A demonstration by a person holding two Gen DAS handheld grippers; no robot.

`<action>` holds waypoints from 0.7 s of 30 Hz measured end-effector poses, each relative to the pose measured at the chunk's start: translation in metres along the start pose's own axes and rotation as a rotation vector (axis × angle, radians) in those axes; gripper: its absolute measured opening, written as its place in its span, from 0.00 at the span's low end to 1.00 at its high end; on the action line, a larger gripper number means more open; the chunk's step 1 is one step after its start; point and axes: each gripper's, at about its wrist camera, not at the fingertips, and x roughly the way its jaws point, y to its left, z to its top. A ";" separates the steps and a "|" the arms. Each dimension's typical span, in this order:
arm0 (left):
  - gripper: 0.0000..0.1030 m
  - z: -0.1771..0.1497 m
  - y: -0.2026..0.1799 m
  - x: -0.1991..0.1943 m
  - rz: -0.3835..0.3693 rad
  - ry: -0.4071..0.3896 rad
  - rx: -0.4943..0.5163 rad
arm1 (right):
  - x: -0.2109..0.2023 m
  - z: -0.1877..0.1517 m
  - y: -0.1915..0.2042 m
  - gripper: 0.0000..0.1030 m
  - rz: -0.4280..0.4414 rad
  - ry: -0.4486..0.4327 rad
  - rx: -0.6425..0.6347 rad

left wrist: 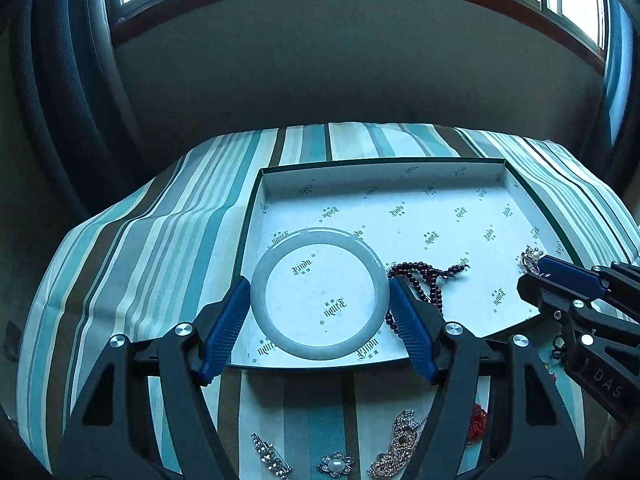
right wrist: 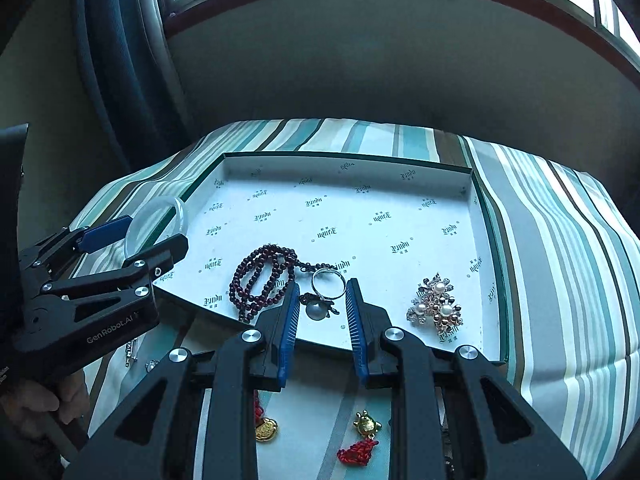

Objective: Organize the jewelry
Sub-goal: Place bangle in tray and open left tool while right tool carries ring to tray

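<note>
Between the left claw (left wrist: 320,312) pads sits a pale jade bangle (left wrist: 320,293), gripped over the tray (left wrist: 400,184); right claw (right wrist: 322,312), nearly closed, pinches a pearl ring (right wrist: 322,294) beside dark red beads (right wrist: 260,276) and pearl brooch (right wrist: 436,304).

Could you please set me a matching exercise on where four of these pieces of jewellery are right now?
Things:
1. pale green round stone bangle
2. dark red bead necklace
3. silver ring with a grey pearl
4. gold turtle charm with a red knot

Places:
a. between the fingers of the right gripper
b. on the striped cloth, outside the box
c. lying on the floor of the printed white box
d. clamped in the left gripper

Pairs: 1-d, 2-c, 3-a, 4-b.
</note>
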 end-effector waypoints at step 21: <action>0.69 -0.009 0.004 0.068 -0.017 0.133 -0.008 | 0.057 -0.005 -0.006 0.24 -0.004 0.099 -0.009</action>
